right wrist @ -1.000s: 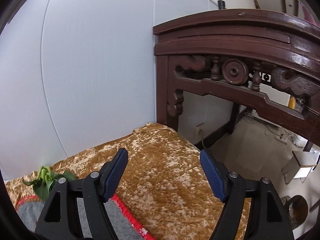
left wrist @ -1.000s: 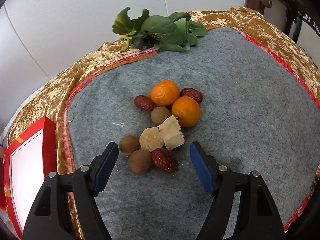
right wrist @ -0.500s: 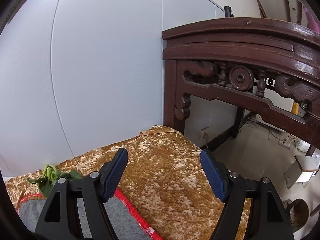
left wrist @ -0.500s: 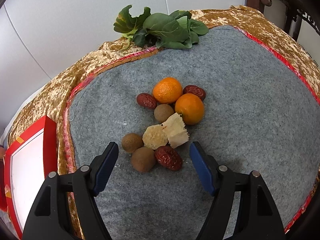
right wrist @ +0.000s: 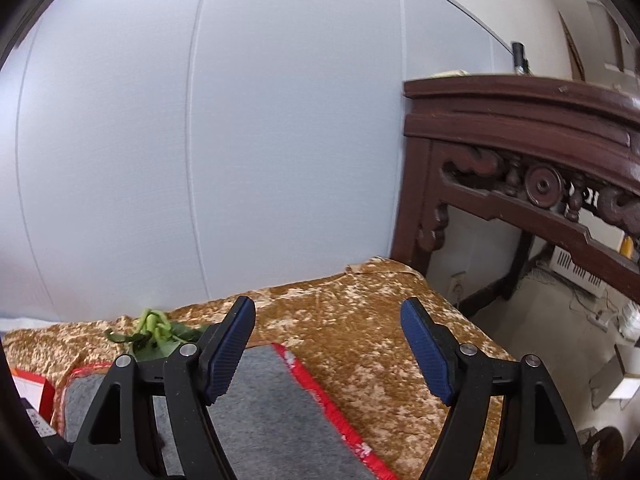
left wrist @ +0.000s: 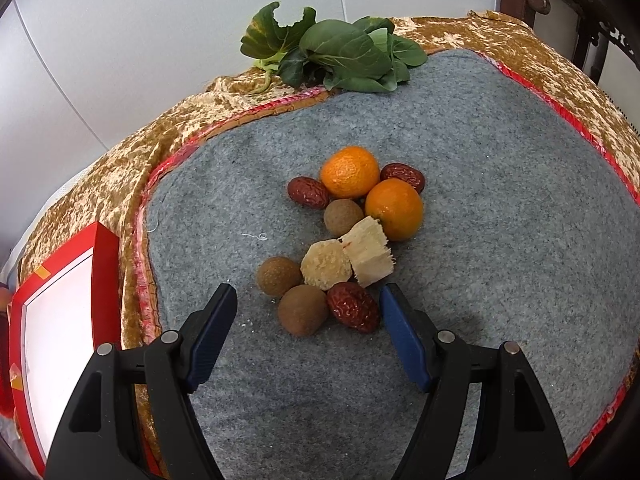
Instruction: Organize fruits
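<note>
A grey felt mat (left wrist: 480, 160) is bearing the fruit pile (left wrist: 344, 248) at its middle, leafy greens (left wrist: 340, 56) lying at the far edge. The left gripper (left wrist: 307, 300) is hovering wide open around the nearest longan (left wrist: 302, 310) and red date (left wrist: 354, 306), seemingly choosing one. The right gripper (right wrist: 328, 320) is idling open, empty, aimed away.

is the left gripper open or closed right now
Open. The left gripper has its blue fingers spread wide, holding nothing, just short of the brown fruit and red date.
</note>
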Available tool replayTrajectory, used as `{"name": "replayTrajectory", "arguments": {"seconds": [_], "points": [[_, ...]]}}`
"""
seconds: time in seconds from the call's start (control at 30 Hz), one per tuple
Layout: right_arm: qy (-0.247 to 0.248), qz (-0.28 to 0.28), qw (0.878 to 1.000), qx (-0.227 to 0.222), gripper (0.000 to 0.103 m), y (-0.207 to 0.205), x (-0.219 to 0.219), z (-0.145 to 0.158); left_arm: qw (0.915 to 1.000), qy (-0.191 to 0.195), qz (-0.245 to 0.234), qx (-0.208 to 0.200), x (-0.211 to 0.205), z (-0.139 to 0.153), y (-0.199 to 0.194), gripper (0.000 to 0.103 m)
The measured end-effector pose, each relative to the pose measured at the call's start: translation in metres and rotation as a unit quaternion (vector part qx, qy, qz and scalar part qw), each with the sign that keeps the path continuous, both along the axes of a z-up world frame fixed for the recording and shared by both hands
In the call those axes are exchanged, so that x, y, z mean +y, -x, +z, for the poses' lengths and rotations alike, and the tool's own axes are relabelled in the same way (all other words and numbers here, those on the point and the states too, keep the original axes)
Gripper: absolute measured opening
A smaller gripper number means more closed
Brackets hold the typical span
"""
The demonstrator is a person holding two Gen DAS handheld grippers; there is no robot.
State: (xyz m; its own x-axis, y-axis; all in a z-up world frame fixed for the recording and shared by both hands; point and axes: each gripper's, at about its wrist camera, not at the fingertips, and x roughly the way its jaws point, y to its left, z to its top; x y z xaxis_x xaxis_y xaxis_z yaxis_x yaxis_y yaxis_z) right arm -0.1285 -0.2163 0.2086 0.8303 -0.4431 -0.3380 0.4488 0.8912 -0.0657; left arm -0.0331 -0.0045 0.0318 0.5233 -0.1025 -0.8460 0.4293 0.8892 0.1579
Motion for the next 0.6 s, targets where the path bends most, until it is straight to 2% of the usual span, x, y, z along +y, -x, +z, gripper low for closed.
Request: {"name": "replayTrajectory", "arguments": {"seconds": [0.23, 0.3, 0.37, 0.4, 0.47, 0.53, 0.57, 0.6], "points": [[-0.005, 0.062, 0.998, 0.012, 0.078, 0.000, 0.036, 0.003, 1.0000, 0.003, 0.004, 0.003, 0.004, -0.001, 0.000, 0.074], [0.004, 0.078, 0.997, 0.017, 0.083, -0.001, 0.047, 0.001, 1.0000, 0.003, 0.005, 0.004, 0.004, -0.001, -0.001, 0.074], [-0.009, 0.125, 0.991, 0.054, 0.087, -0.013, 0.053, -0.008, 0.9999, 0.011, 0.010, 0.007, 0.009, 0.001, -0.003, 0.074], [-0.039, 0.169, 0.982, 0.081, 0.087, -0.021, 0.054, -0.017, 0.9997, 0.018, 0.011, 0.012, 0.013, 0.002, -0.004, 0.074], [-0.103, 0.242, 0.952, 0.155, 0.087, -0.041, 0.058, -0.041, 0.9990, 0.037, 0.013, 0.020, 0.021, 0.004, -0.006, 0.074], [-0.168, 0.280, 0.915, 0.235, 0.085, -0.063, 0.063, -0.074, 0.9987, 0.041, 0.022, 0.021, 0.031, 0.006, -0.008, 0.074], [-0.185, 0.290, 0.902, 0.261, 0.081, -0.069, 0.067, -0.087, 0.9986, 0.043, 0.025, 0.021, 0.034, 0.006, -0.009, 0.074], [-0.194, 0.294, 0.894, 0.277, 0.079, -0.073, 0.070, -0.095, 0.9981, 0.048, 0.029, 0.024, 0.038, 0.006, -0.010, 0.074]]}}
